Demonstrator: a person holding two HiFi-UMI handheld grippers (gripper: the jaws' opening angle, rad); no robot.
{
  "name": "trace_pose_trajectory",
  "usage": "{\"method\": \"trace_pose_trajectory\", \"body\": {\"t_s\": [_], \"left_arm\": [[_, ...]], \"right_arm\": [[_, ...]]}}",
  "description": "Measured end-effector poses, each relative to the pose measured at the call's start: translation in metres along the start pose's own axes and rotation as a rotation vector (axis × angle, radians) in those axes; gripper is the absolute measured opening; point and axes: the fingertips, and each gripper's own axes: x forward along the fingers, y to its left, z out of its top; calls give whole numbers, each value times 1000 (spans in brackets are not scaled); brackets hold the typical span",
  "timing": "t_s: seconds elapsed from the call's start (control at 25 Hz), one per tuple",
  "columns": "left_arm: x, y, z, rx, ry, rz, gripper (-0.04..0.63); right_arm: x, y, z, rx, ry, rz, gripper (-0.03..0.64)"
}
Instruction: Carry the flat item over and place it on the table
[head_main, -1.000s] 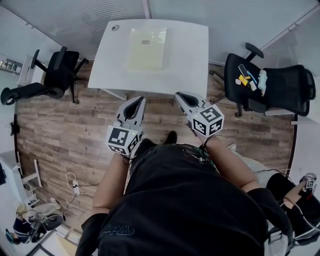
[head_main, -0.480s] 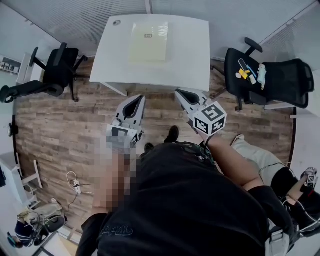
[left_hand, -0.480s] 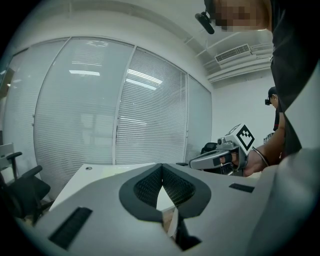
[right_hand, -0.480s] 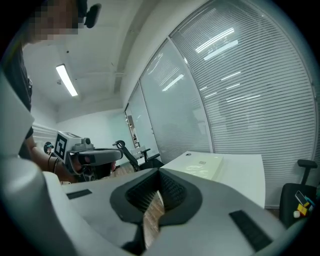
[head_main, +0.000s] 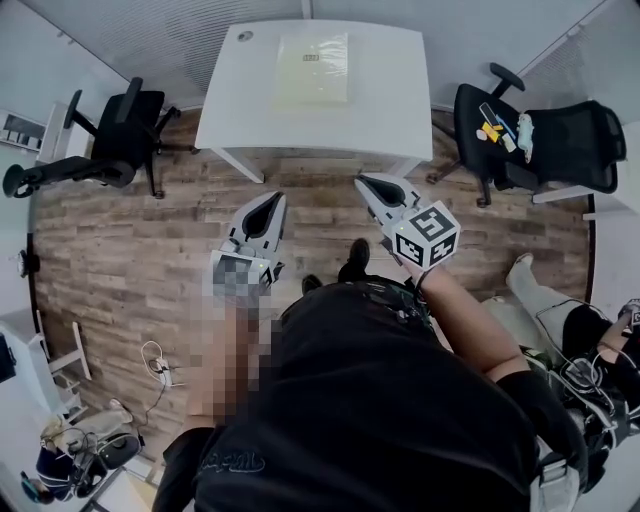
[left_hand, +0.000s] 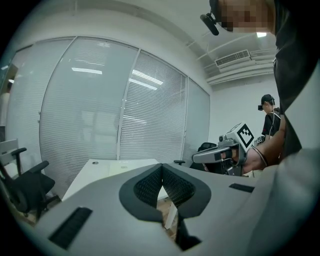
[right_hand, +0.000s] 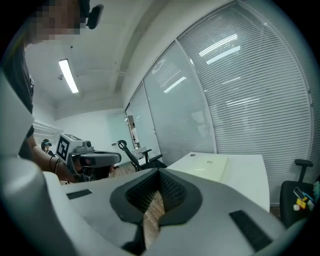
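Wood-plank floor (head_main: 120, 260) underfoot, white table (head_main: 390, 110) ahead, backed by glass wall (left_hand: 85, 115) w/ blinds (left_hand: 155, 120). Flat item (head_main: 312, 68), pale yellow, lying on table top toward far edge, well apart from both grippers. Left gripper (head_main: 268, 200) held over floor, short of table, jaws closed tip to tip, nothing btwn. Right gripper (head_main: 366, 184) alongside, jaws also closed on nothing. Black chair (head_main: 580, 150) at right, small yellow, blue & white bits (head_main: 498, 130) on seat. 2nd black chair (head_main: 125, 135) at left.
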Motion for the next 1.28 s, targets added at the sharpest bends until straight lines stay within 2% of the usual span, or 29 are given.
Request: {"method": "trace_pose_trajectory", "body": {"t_s": [0.2, 0.52, 0.84, 1.28], "left_arm": [[-38, 7, 0, 21, -21, -9, 14], [-88, 11, -16, 11, -37, -30, 14], [-106, -1, -25, 17, -37, -70, 14], [-118, 5, -39, 3, -23, -62, 14]], "right_arm": [[-5, 28, 1, -12, -27, -31, 21], [-21, 70, -14, -16, -25, -85, 21], [-32, 93, -27, 11, -32, -114, 21], [-24, 106, -37, 7, -25, -110, 21]]}}
